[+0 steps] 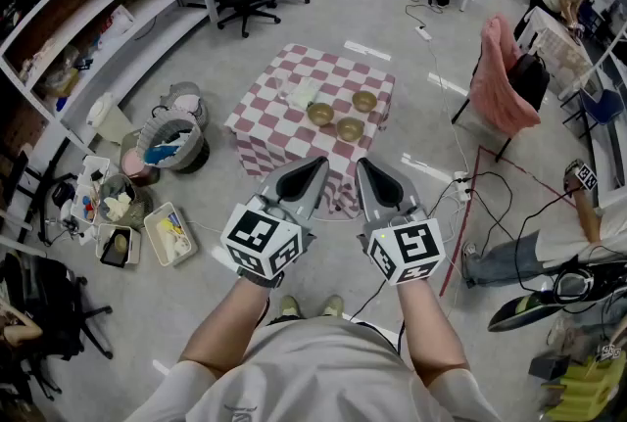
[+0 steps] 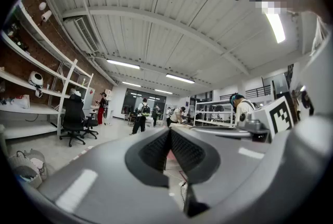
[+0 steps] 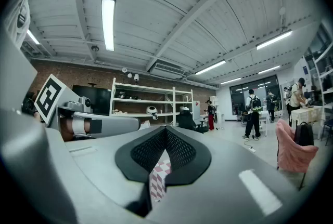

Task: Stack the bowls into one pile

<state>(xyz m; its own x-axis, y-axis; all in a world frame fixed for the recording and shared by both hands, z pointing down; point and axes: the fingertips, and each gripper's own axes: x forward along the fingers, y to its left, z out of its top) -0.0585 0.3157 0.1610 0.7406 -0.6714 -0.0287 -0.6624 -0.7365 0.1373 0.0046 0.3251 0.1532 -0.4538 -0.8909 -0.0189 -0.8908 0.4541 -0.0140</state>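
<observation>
Stacking is not started: three brass-coloured bowls sit singly on the checked tabletop (image 1: pixel 269 131), none nested in another. The first bowl (image 1: pixel 320 113) lies to the left, the second bowl (image 1: pixel 364 101) to the far right, and the third bowl (image 1: pixel 350 128) nearest the person. They are grouped close together; whether any rims touch cannot be told at this size. A pale object (image 1: pixel 299 92) lies just beside the first bowl.

The left gripper (image 1: pixel 315 165) and right gripper (image 1: pixel 365 167) are held side by side in the air on the near side of the table, well apart from the bowls. In the left gripper view the fingers (image 2: pixel 156 149) are clenched tip to tip with nothing between them. The right gripper view shows the same, with only checked cloth visible through the gap lower down.

Assessment: no bowl is lifted or placed. The entire task remains: approach, pick-up of one bowl, seating it in another, then the same for the last.
</observation>
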